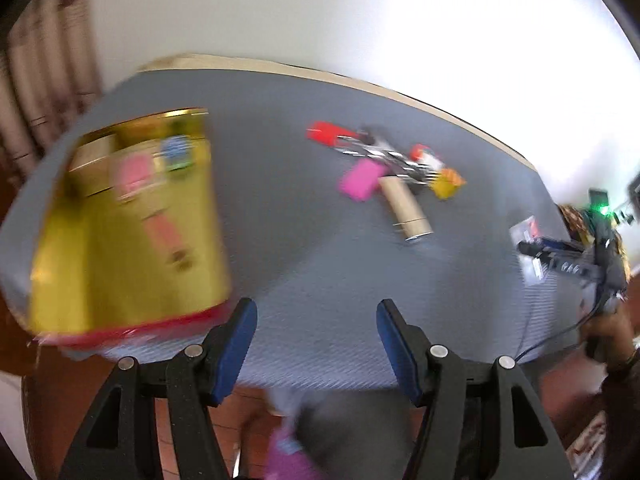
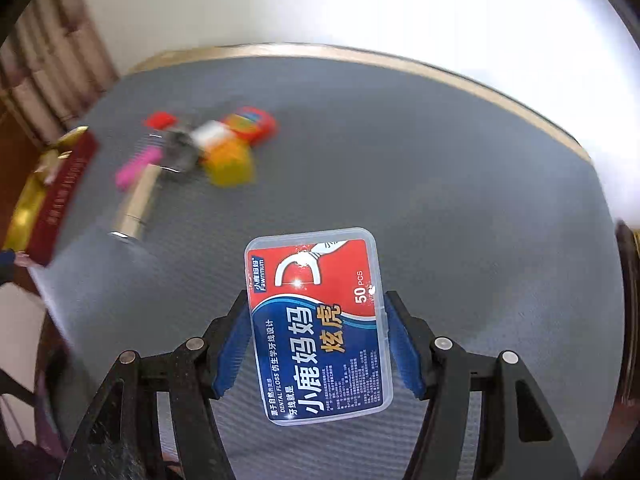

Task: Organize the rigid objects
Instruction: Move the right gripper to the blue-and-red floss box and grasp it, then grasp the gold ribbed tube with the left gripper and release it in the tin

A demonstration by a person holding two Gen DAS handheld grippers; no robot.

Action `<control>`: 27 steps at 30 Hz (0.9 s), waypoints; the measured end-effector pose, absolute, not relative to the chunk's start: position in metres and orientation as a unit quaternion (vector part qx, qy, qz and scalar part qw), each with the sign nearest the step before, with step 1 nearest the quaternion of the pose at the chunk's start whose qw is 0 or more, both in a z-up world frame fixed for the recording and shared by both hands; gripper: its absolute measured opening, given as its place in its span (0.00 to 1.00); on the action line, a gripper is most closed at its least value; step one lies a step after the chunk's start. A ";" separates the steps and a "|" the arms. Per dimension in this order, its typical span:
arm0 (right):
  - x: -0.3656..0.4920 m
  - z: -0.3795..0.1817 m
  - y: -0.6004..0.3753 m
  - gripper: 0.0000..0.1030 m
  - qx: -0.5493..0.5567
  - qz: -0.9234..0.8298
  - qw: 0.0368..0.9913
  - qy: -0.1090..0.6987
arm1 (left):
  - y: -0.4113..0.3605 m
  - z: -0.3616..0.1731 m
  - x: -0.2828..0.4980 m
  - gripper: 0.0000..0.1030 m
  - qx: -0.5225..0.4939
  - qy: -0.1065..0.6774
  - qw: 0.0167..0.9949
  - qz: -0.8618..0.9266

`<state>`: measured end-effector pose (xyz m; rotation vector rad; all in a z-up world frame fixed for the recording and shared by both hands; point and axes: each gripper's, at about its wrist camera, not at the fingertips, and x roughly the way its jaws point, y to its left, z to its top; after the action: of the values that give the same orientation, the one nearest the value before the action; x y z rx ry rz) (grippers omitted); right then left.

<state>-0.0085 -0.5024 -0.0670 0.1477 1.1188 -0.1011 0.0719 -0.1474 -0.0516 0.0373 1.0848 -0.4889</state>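
Observation:
My right gripper [image 2: 316, 300] is shut on a clear dental floss box [image 2: 320, 328] with a red and blue label, its blue pads pressing both long sides above the grey table mat [image 2: 440, 200]. My left gripper [image 1: 316, 312] stands open with nothing between its fingers, over the mat's near edge. Just left of it lies a gold tin [image 1: 132, 232] holding pink and blue items. Mid-table is a blurred pile: a red piece [image 1: 326, 132], a pink block [image 1: 360, 180], a cardboard tube [image 1: 406, 208] and a yellow box [image 1: 448, 184].
The gold tin [image 2: 28, 208] with its dark red side [image 2: 64, 200] sits at the mat's left edge in the right wrist view. A person's hand [image 1: 612, 332] carries the other gripper at the far right. A white wall lies beyond the table's wooden rim [image 2: 360, 54].

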 end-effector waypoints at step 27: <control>-0.035 -0.098 -0.530 0.61 0.107 -0.039 0.870 0.480 | -0.314 -0.121 0.183 0.28 0.110 0.585 0.784 -0.175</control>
<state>-0.0345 -0.5304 -0.0977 0.2241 1.0043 -0.0813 0.1826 -0.3143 -0.1209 0.2369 1.2623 -0.3776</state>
